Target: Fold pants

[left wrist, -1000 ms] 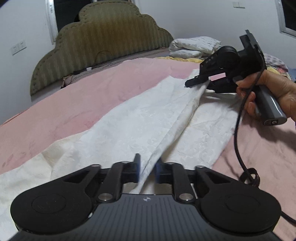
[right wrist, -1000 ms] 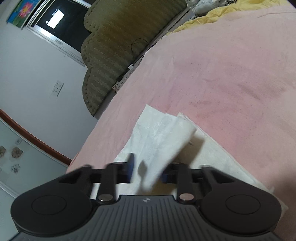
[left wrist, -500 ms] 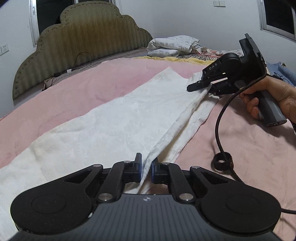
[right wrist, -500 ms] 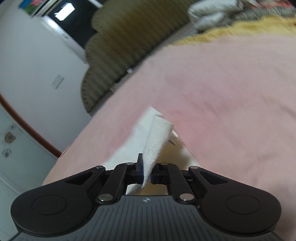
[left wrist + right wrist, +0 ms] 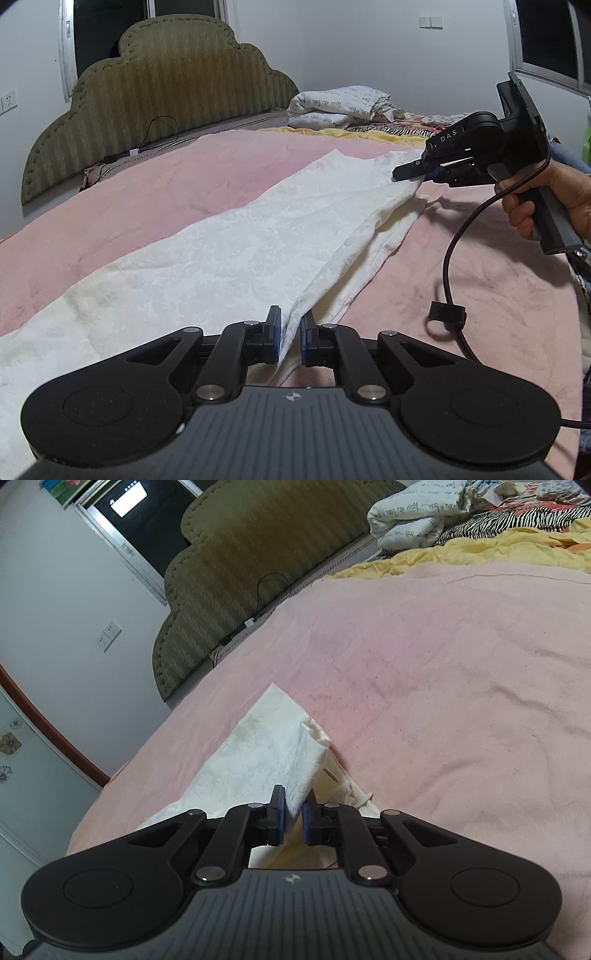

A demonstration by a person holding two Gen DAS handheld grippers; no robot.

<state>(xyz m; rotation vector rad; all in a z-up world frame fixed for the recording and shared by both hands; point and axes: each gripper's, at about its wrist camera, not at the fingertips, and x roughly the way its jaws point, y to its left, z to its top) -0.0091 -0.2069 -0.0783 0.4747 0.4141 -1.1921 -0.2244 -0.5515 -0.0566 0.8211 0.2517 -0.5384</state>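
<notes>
White patterned pants (image 5: 236, 251) lie stretched across a pink bedspread (image 5: 155, 184). My left gripper (image 5: 290, 338) is shut on the near edge of the upper fabric layer. My right gripper (image 5: 413, 172), seen at the far right of the left wrist view, pinches the far end of the same layer and holds it slightly lifted. In the right wrist view the right gripper (image 5: 292, 819) is shut on a white fold of the pants (image 5: 269, 753), with the lower layer showing underneath.
An olive padded headboard (image 5: 159, 110) stands at the back. Folded bedding and clothes (image 5: 340, 105) are piled at the far end, next to a yellow blanket (image 5: 461, 554). The right gripper's black cable (image 5: 448, 280) hangs over the bedspread.
Both grippers have closed on the upper layer of the pants. The layer has been drawn out flatter between them, and the right gripper has shifted farther right.
</notes>
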